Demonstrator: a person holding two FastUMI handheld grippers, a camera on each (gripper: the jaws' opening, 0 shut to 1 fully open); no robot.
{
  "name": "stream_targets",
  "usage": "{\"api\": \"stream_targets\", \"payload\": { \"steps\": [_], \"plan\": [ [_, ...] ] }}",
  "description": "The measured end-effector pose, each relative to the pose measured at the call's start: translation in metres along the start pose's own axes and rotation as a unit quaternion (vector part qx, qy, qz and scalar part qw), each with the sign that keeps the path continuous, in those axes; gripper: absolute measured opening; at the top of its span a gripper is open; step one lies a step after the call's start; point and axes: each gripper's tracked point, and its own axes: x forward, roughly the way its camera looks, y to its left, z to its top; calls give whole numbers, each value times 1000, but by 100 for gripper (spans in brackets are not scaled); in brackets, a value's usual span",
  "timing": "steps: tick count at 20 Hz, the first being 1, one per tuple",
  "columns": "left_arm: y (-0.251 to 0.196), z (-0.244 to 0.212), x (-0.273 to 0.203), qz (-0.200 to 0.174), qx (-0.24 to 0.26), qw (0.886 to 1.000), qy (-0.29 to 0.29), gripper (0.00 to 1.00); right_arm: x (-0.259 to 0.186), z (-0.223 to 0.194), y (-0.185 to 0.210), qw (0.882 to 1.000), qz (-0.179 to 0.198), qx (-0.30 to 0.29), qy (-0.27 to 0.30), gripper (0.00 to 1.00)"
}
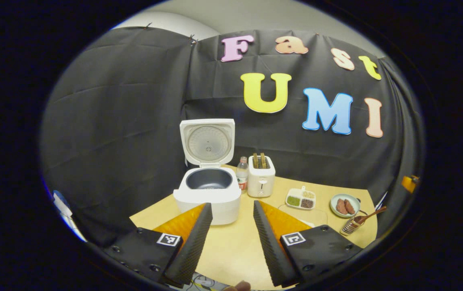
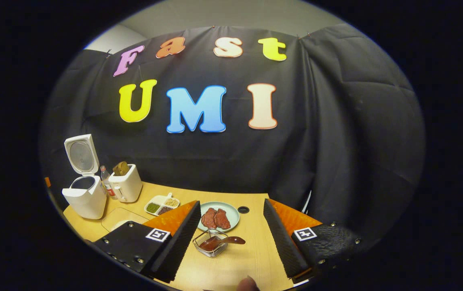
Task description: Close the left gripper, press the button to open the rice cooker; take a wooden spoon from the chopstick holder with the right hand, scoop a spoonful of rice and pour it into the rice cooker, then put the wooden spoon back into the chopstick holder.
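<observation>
The white rice cooker [image 1: 209, 194] stands at the table's back left with its lid up and its dark inner pot showing; it also appears in the right gripper view as the rice cooker [image 2: 84, 194]. My left gripper [image 1: 232, 214] is open, a short way in front of the cooker, holding nothing. A wooden spoon [image 2: 223, 241] lies in the wire chopstick holder [image 2: 211, 242], just ahead of my open right gripper [image 2: 231, 220]. In the left gripper view the spoon [image 1: 371, 214] sticks out of the holder [image 1: 350, 227] at far right. A divided dish of grains [image 1: 301, 199] sits mid-table.
A toaster [image 1: 261, 177] and a small bottle [image 1: 242, 174] stand right of the cooker. A green plate with meat [image 2: 219, 217] lies behind the chopstick holder. A clear board [image 2: 120, 218] lies on the wooden table [image 1: 235, 246]. A fingertip [image 2: 248, 284] shows at the bottom.
</observation>
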Motion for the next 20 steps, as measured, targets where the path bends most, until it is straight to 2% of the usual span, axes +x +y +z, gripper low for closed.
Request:
{"api": "stream_targets", "payload": {
  "steps": [4,7,11,14,15,17,18,19,20],
  "plan": [
    [-10,-12,-29,4,0,1000,30,75,41,-62,-7,999,7,20,40,95],
    [-11,-9,-44,9,22,999,34,75,60,-106,-16,996,-1,37,77,95],
    [-28,-12,-63,1,66,997,34,75,86,-143,-9,990,4,79,117,95],
    [-44,-18,-73,-15,106,994,36,75,102,-153,3,984,8,120,135,92],
    [-48,-21,-77,-19,114,992,39,75,107,-152,6,983,9,130,132,82],
    [-56,-22,-81,-30,114,992,36,77,114,-154,16,979,19,148,143,82],
    [-58,-27,-82,-36,109,993,37,77,118,-158,18,977,16,153,146,67],
    [-59,-31,-82,-36,105,993,42,75,122,-157,18,978,10,155,141,41],
    [-58,-31,-80,-33,102,993,47,76,122,-152,19,978,8,157,137,40]
  ]
}}
